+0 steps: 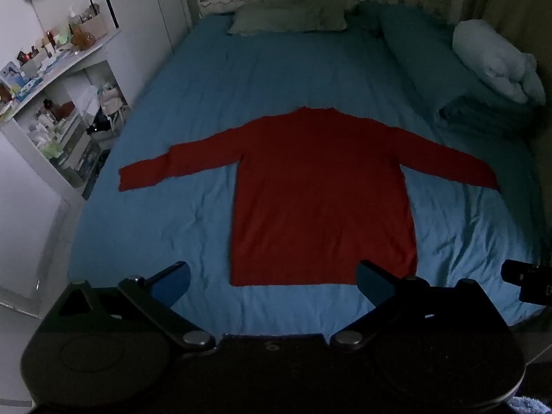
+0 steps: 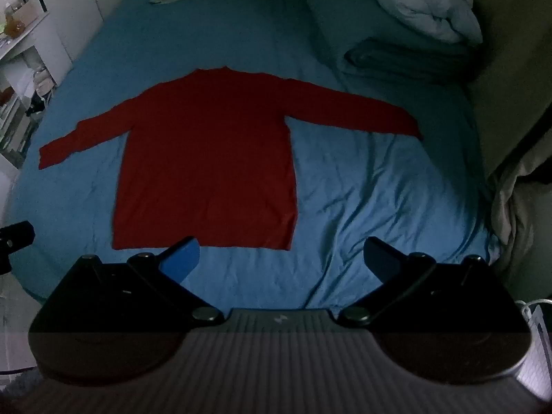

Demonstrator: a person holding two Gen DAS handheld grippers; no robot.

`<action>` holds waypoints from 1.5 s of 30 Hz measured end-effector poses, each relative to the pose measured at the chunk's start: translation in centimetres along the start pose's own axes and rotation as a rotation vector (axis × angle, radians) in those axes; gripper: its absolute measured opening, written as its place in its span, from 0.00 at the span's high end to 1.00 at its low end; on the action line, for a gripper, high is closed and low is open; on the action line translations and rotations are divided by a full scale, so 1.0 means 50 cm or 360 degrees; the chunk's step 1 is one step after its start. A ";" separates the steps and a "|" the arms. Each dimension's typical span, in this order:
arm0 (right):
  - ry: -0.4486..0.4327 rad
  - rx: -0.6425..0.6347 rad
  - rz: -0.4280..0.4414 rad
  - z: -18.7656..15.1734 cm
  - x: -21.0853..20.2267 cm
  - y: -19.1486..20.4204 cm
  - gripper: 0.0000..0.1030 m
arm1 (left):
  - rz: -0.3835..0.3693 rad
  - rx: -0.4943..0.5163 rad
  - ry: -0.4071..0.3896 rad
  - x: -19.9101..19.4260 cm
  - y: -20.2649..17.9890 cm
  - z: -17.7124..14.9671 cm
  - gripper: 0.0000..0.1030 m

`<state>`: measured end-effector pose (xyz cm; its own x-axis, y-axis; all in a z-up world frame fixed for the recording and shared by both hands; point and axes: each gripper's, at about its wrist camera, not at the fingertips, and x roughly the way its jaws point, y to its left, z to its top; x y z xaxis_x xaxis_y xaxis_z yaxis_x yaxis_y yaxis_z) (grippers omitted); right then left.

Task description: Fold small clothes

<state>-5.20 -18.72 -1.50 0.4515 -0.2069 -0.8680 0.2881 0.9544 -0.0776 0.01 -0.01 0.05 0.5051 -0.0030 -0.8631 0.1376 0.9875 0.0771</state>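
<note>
A red long-sleeved sweater [image 1: 321, 200] lies flat on the blue bed sheet [image 1: 172, 227], both sleeves spread out sideways, hem toward me. It also shows in the right wrist view [image 2: 207, 158]. My left gripper [image 1: 272, 283] is open and empty, held above the sheet just in front of the hem. My right gripper [image 2: 281, 258] is open and empty, near the hem's right corner. The right gripper's tip shows at the edge of the left wrist view [image 1: 524, 277].
A green pillow [image 1: 286, 19] lies at the head of the bed. A folded blue blanket [image 2: 396, 58] and a white bundle [image 2: 424, 10] sit at the right. A cluttered white shelf [image 1: 58, 103] stands left of the bed. Beige fabric [image 2: 514, 207] hangs at the right edge.
</note>
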 end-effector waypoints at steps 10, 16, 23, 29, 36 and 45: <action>0.0012 -0.0004 0.0022 0.007 -0.005 -0.001 0.00 | 0.0019 0.0049 -0.0018 0.004 -0.011 0.010 0.00; 0.0016 -0.0002 0.0019 0.011 0.005 0.008 0.00 | 0.0035 0.0048 -0.0037 -0.001 -0.003 0.014 0.00; 0.0025 -0.0005 0.0025 0.015 0.012 0.007 0.00 | 0.0025 0.0046 -0.0038 0.000 -0.001 0.014 0.00; 0.0025 -0.0005 0.0031 0.020 0.011 0.008 0.00 | 0.0027 0.0042 -0.0036 0.000 0.002 0.014 0.00; 0.0017 -0.0011 0.0034 0.017 0.014 0.006 0.00 | 0.0026 0.0036 -0.0033 -0.001 0.002 0.020 0.00; 0.0018 -0.0012 0.0032 0.018 0.013 0.007 0.00 | 0.0025 0.0031 -0.0035 0.000 0.005 0.019 0.00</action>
<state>-4.06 -18.69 -1.66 0.4477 -0.1852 -0.8748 0.2729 0.9599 -0.0636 0.83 0.10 0.55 0.5257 0.0089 -0.8506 0.1458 0.9842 0.1004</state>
